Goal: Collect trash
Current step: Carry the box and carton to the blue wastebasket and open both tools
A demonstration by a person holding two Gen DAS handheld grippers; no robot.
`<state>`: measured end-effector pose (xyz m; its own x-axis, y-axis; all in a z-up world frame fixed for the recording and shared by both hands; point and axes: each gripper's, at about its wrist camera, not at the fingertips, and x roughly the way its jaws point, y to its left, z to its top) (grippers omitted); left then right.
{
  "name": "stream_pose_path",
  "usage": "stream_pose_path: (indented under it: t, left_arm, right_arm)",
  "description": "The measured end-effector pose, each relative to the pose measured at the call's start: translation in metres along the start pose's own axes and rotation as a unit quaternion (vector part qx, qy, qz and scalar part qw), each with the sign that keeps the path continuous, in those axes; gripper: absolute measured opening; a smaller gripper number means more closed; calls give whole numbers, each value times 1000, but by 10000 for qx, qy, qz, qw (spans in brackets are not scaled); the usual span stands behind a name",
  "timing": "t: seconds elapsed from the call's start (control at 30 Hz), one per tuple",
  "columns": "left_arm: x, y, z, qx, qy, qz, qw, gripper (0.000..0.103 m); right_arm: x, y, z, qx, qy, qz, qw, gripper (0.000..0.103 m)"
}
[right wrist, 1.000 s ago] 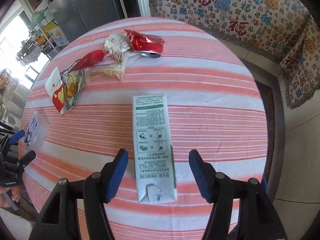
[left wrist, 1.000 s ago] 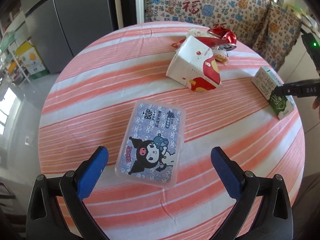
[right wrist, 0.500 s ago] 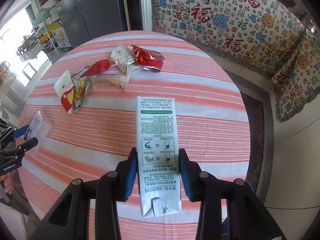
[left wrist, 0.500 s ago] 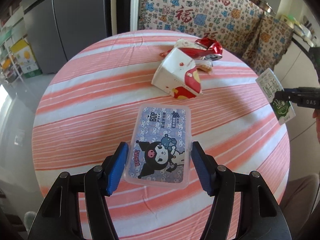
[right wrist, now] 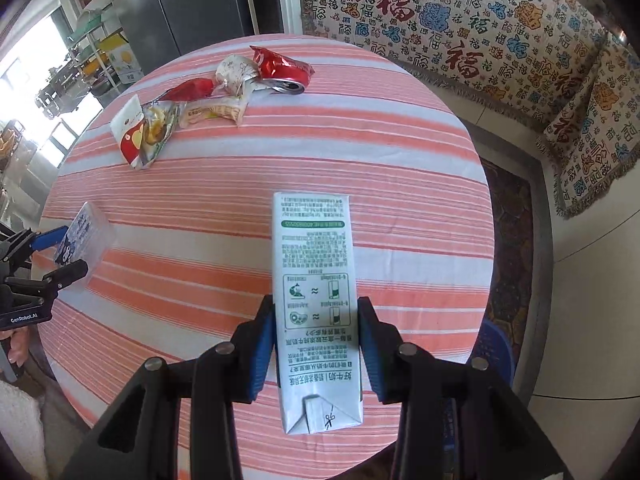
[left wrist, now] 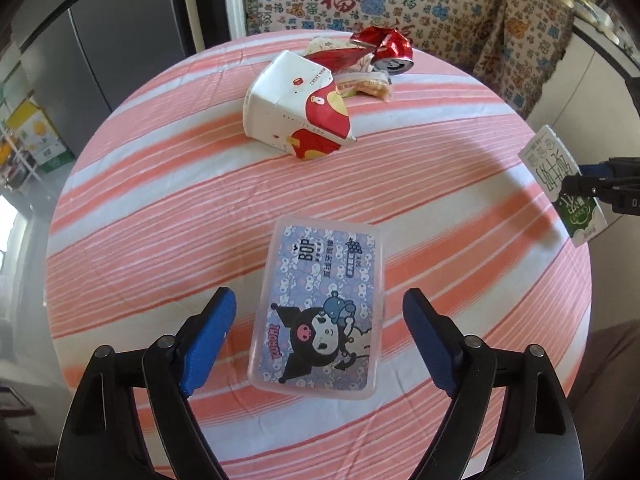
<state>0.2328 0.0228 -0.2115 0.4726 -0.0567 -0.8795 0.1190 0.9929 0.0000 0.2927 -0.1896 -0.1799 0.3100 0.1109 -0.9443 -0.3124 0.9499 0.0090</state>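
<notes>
My right gripper (right wrist: pixel 316 344) is shut on a white-and-green milk carton (right wrist: pixel 314 280) and holds it above the round striped table (right wrist: pixel 360 144); the carton also shows in the left wrist view (left wrist: pixel 560 184). My left gripper (left wrist: pixel 318 332) straddles a clear plastic box with a cartoon label (left wrist: pixel 320 308), with gaps between the blue pads and the box sides. The box looks slightly raised, but I cannot tell if it rests on the cloth. From the right wrist view the box (right wrist: pixel 82 236) sits between the left fingers.
A crumpled white-and-red paper bag (left wrist: pixel 296 116), a red wrapper, a snack packet and a crushed red can (left wrist: pixel 390 50) lie at the table's far side. A patterned sofa cover (right wrist: pixel 480 32) stands behind. A blue bin (right wrist: pixel 494 348) shows by the right table edge.
The right gripper closed on the milk carton and lifted it. The left gripper narrowed around the plastic box half a second ago, then widened again, leaving gaps.
</notes>
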Motion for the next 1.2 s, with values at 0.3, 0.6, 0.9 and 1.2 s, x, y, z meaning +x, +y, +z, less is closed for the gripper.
stream_pose_path:
  t: [0.3, 0.6, 0.9, 1.2]
  left_arm:
    - [-15, -16, 4, -15, -158, -215, 9996, 64]
    - [-47, -138, 40, 473, -718, -1374, 9868, 64]
    - [-18, -291, 67, 1063, -521, -2340, 9650, 64]
    - [37, -385, 74, 1313, -182, -2485, 9595, 64]
  right_arm:
    - [-17, -14, -4, 168, -260, -27, 9995, 40]
    - [-48, -101, -42, 909, -398, -284, 9947, 40]
    - [-57, -207, -106, 1924, -350, -662, 9785, 40]
    - [-19, -275, -147, 2557, -206, -779, 9634, 40]
